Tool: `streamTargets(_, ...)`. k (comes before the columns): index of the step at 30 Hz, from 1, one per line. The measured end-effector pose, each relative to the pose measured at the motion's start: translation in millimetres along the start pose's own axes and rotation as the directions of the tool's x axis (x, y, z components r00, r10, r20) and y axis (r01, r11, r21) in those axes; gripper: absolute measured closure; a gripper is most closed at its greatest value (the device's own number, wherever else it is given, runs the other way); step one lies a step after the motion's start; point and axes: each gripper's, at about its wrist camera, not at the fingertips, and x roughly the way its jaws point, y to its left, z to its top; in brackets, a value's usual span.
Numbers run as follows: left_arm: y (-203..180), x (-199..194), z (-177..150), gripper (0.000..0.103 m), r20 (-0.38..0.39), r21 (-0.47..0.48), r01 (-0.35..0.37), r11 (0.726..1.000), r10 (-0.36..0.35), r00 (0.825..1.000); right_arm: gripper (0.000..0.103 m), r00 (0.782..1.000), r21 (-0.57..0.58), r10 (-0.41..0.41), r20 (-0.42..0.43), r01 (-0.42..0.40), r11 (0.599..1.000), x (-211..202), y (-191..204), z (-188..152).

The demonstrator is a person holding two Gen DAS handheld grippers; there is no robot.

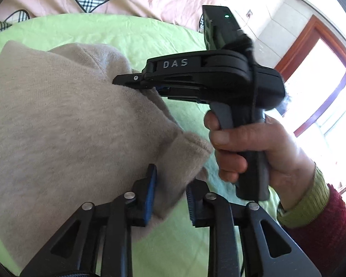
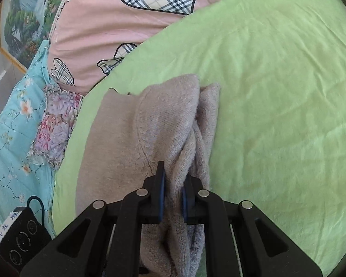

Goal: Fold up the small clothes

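Observation:
A small beige knit garment (image 1: 64, 124) lies bunched on a green sheet (image 1: 136, 34). My left gripper (image 1: 170, 196) has its jaws closed around a thick folded corner of the garment. My right gripper (image 1: 126, 82), held by a hand from the right, pinches the garment's far edge. In the right wrist view the right gripper (image 2: 173, 196) is shut on a bunched fold of the garment (image 2: 163, 120), which hangs lifted over the green sheet (image 2: 276, 92).
A pink duvet with plaid hearts (image 2: 108, 23) lies beyond the sheet. A floral blue quilt (image 2: 13, 124) and a black control box (image 2: 23, 237) sit at the left. A window with a brown frame (image 1: 323, 80) is at the right.

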Motion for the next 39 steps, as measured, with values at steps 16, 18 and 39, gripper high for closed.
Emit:
streamTargets(16, 81, -82, -12, 0.04, 0.066, -0.164, -0.16, 0.973, 0.173, 0.983, 0.043, 0.996, -0.012, -0.081, 0.035, 0.081, 0.997, -37, 12, -28)
streamTargets(18, 99, -80, -8, 0.038, 0.052, -0.209, -0.184, 0.961, 0.198, 0.979, 0.032, 0.999, 0.005, -0.042, 0.033, 0.042, 0.999, -39, 10, -30)
streamTargets(39, 198, -8, 52, 0.044, 0.038, -0.413, 0.028, 0.91, -0.014, 0.999, 0.052, 0.993, 0.073, 0.086, -0.08, -0.08, 0.994, 27, -1, -9)
